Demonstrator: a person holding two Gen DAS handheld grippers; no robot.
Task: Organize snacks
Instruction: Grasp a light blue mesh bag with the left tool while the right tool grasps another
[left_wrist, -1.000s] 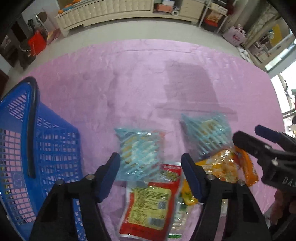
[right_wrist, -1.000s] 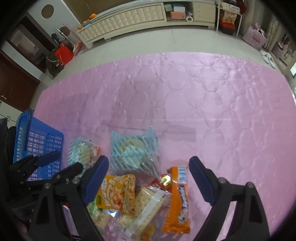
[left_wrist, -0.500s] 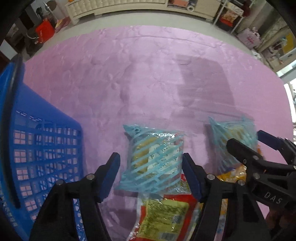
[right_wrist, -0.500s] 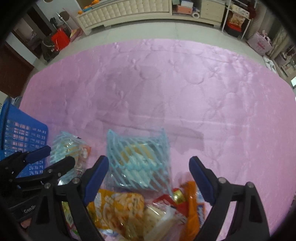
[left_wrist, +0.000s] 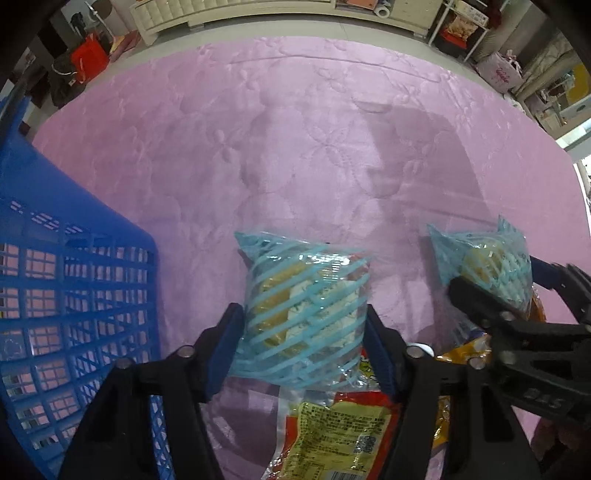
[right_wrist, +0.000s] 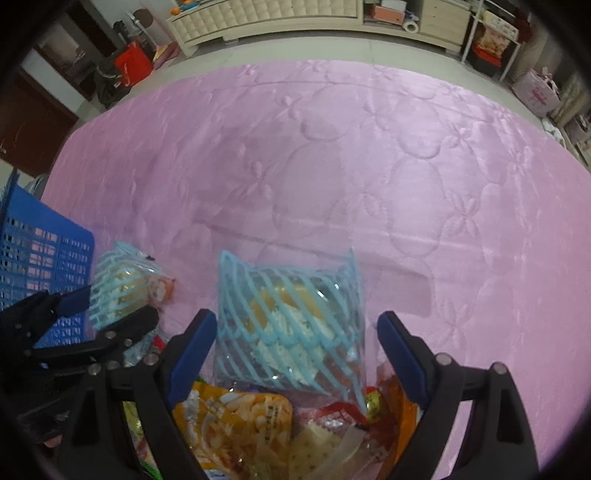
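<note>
Snacks are lying in a loose heap on a pink quilted cloth (right_wrist: 369, 166), with a blue basket (left_wrist: 74, 295) standing just beside them on the left, presumably where they are meant to go. Both tools are pointing steeply down over the heap, one blue-striped packet apiece.

The left gripper (left_wrist: 301, 343) is straddling the left striped packet (left_wrist: 303, 314). Its jaws are closing, and the blue pads are sitting right against the packet's two sides; whether they are already squeezing the film cannot be told, though the wrapper looks slightly pulled in there. That packet is resting partly on a red and yellow packet (left_wrist: 332, 435), so a side pinch is probably the easiest way to lift it without dragging the one beneath.

The right gripper (right_wrist: 295, 350) is bracketing the right striped packet (right_wrist: 291, 325), its jaws closing as well. One pad is almost at the packet's left edge, while the other is standing clear of the right edge, so nothing is pinched yet. This packet is lying at the far edge of the pile, above an orange noodle-print packet (right_wrist: 236, 424) and some cracker wrappers.

Judging from this, both hands are working in parallel, each starting a grasp.
</note>
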